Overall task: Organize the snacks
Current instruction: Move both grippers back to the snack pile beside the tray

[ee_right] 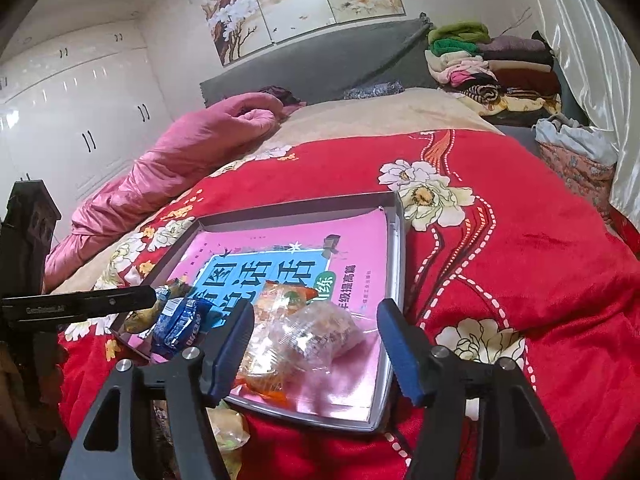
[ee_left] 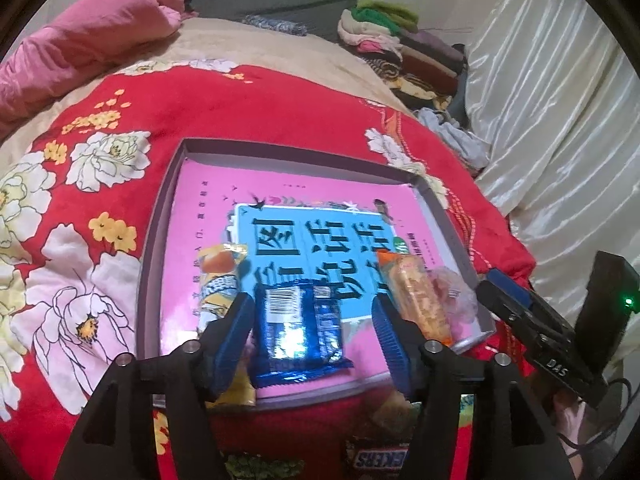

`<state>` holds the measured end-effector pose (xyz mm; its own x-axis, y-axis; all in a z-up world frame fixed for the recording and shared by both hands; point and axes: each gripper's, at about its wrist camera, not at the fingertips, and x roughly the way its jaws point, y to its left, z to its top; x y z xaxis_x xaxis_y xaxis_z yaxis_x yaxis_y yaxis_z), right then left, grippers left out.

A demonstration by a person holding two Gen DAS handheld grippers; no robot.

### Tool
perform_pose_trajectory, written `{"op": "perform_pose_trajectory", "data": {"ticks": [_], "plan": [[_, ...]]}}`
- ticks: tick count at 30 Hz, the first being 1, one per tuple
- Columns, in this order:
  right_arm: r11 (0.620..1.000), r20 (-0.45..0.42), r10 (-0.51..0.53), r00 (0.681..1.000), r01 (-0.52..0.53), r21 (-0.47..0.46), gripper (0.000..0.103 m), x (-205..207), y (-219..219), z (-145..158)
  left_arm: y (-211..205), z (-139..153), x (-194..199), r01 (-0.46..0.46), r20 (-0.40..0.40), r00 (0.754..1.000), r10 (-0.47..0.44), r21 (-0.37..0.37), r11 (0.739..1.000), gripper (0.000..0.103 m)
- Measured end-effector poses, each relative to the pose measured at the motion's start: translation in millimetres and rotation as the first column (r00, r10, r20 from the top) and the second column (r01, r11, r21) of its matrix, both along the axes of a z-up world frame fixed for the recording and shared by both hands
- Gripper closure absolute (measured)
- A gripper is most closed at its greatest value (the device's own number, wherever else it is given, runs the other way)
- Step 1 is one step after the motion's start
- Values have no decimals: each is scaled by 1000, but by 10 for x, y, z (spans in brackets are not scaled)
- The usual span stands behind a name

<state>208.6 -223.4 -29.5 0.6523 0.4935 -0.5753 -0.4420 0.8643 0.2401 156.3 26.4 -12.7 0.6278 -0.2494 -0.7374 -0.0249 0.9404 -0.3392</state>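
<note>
A shallow grey box [ee_left: 154, 248] lies on the red flowered bedspread, with a pink and blue book inside it. Several snacks rest on the book. A blue foil packet [ee_left: 298, 328] lies flat between the fingers of my left gripper [ee_left: 314, 334], which is open, with a gap on the packet's right side. A yellow packet [ee_left: 220, 280] sits to its left, an orange packet [ee_left: 420, 300] to its right. My right gripper [ee_right: 316, 344] is open over a clear-wrapped snack [ee_right: 320, 334] and the orange packet [ee_right: 272, 316] at the near corner of the box [ee_right: 398, 248].
A Snickers bar [ee_left: 376, 458] and other loose snacks lie on the bedspread [ee_right: 520, 260] below the box's near edge. A pink duvet [ee_right: 168, 168] is bunched at the left, folded clothes [ee_right: 492, 68] are stacked by the headboard, and a white curtain [ee_left: 560, 100] hangs at the right.
</note>
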Motion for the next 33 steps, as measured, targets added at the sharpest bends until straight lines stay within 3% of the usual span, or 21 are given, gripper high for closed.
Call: {"op": "perform_pose_trajectory", "data": {"ticks": [4, 12, 33], "plan": [[1000, 12, 14, 1000, -14, 8, 38, -24, 8, 34, -55, 63, -60, 14, 21, 1000, -15, 16, 1000, 30], [999, 34, 43, 999, -44, 18, 35, -71, 44, 89, -96, 192, -180, 26, 58, 998, -28, 42, 999, 24], [1000, 66, -4, 998, 4, -9, 31, -300, -57, 177, -180, 275, -371, 106, 65, 992, -108, 28, 994, 23]]}}
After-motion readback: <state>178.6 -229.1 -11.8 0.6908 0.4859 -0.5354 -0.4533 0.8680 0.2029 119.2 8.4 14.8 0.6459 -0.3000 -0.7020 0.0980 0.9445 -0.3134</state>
